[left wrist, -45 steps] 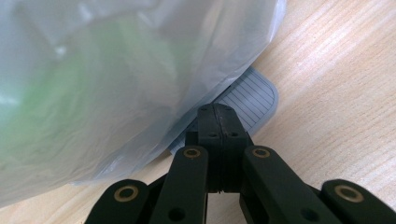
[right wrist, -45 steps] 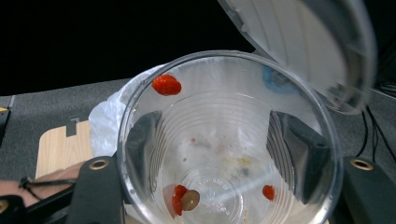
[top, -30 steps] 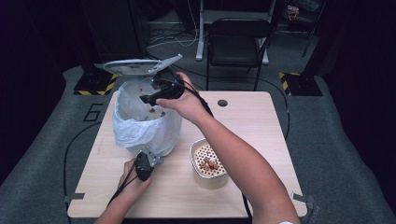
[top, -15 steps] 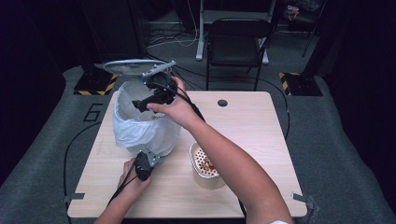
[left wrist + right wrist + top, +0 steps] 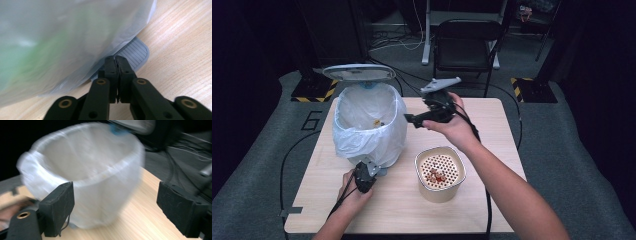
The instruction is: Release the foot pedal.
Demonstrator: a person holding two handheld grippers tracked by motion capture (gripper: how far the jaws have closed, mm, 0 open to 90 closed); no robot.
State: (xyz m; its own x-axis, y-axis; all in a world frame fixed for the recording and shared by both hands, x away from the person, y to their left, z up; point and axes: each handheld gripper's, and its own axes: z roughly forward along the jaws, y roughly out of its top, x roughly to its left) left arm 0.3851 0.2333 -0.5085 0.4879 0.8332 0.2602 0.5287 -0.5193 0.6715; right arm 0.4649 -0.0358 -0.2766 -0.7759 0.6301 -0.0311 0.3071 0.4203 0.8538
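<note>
On the wooden table [image 5: 492, 130] stand two containers: one pedal bin [image 5: 369, 125] lined with a white bag, its grey lid [image 5: 359, 72] tipped up and open at the far side, and one cream canister [image 5: 440, 172] with a perforated top, a few reddish bits lying on the perforations; a folding chair [image 5: 468, 37] stands beyond the table's far edge.

There are two grippers, one in each hand. The left gripper [image 5: 366, 176] sits low at the near foot of the bin; the right gripper [image 5: 422, 119] is held above the table just right of the bin's rim, between bin and canister, its long axis lying roughly across the table with the jaws pointing left toward the bin.

The left gripper view gives what the high view cannot: its jaws are pressed together, tips resting at the ribbed grey pedal [image 5: 135, 53] that pokes out from under the bag [image 5: 62, 37] (whether anything is caught between them I cannot tell). The right gripper view, blurred, shows that gripper's two pads [image 5: 61, 206] spread wide with nothing between them, the bin's open mouth beyond.

The bin stands upright, mouth upward.
</note>
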